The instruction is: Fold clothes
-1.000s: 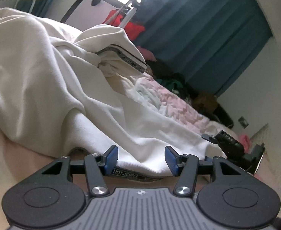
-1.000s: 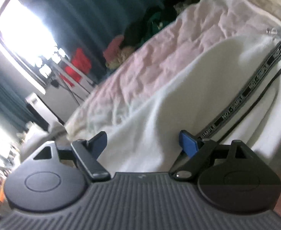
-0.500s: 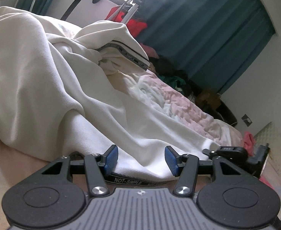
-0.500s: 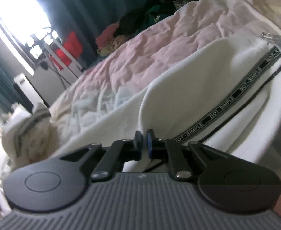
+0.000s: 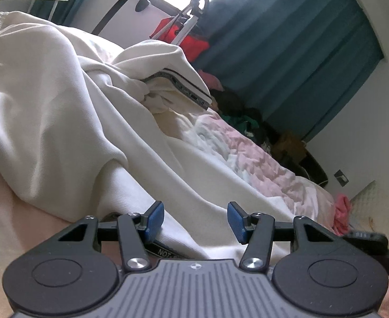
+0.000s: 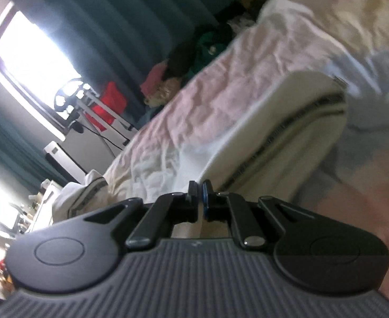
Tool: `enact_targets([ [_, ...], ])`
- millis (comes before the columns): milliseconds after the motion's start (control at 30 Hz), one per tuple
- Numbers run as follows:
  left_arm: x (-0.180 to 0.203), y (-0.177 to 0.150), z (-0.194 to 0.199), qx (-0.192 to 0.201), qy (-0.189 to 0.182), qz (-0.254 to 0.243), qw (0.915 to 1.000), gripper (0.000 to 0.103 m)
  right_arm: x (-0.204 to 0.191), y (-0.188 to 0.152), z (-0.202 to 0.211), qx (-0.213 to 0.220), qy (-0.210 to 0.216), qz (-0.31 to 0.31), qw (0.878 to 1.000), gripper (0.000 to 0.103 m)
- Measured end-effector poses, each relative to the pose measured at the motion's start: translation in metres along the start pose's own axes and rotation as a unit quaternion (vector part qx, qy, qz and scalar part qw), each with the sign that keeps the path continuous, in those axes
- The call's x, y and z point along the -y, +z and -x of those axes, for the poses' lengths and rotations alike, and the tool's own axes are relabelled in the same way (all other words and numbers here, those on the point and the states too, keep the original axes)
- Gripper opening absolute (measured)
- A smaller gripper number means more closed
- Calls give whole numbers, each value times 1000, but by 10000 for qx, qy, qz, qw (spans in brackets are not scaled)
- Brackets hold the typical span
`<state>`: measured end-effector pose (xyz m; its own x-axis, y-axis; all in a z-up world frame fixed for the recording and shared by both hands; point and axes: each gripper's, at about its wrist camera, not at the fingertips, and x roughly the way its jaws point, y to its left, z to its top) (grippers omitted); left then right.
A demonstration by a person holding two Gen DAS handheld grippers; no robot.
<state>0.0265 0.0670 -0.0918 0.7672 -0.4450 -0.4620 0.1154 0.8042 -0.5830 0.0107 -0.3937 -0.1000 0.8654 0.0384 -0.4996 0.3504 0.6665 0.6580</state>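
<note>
The right gripper (image 6: 199, 194) clamps the white sweatshirt's (image 6: 271, 122) taped edge, folding it over; the left gripper (image 5: 195, 221) gapes, needing a hold.

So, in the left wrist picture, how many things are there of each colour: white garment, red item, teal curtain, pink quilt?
White garment: 1
Red item: 1
Teal curtain: 1
Pink quilt: 1
Total: 4

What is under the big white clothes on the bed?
Under the white garment you can see a pink and white quilt sticking out past its edge. Whatever lies under the garment's bunched-up middle is covered, so nobody can tell.
</note>
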Motion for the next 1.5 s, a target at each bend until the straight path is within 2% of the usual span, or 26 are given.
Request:
enact_targets([
  [133,0,-1,5,16,8,11,10000,56,20,-15,-3,-496,-127,-440,9977,7],
  [300,2,-1,9,62,84,-64,9999,56,32,-25,6,-666,-140,-802,9945,7],
  [367,2,-1,9,72,124,-84,9999,56,35,-29,15,-565,-245,-832,9946,3],
  [533,3,-1,8,78,214,-133,9997,56,47,-24,36,-10,-436,-939,9946,4],
  [700,5,-3,5,37,225,-204,9995,56,59,-17,32,-47,-158,-1409,9899,6],
  [967,8,-6,2,-28,222,-289,9993,56,56,-15,21,-335,-40,-1384,9898,7],
  [1033,9,-7,2,-35,222,-297,9993,56,59,-9,16,-545,222,-1456,9876,7],
  [1133,9,-7,2,-41,233,-300,9993,56,66,9,18,-576,559,-1604,9838,8],
  [1200,9,-8,2,-45,238,-296,9993,57,73,19,22,-531,644,-1721,9815,16],
  [1267,10,-8,2,-39,227,-282,9993,57,86,24,27,-484,681,-1993,9764,53],
  [1333,10,-8,2,-43,211,-279,9994,58,100,24,29,-467,668,-2419,9669,67],
  [1367,10,-8,1,-51,206,-271,9994,58,107,24,30,-460,661,-2593,9624,67],
  [1500,11,-8,-1,-92,183,-227,9995,58,112,29,20,-455,730,-2730,9582,65],
])
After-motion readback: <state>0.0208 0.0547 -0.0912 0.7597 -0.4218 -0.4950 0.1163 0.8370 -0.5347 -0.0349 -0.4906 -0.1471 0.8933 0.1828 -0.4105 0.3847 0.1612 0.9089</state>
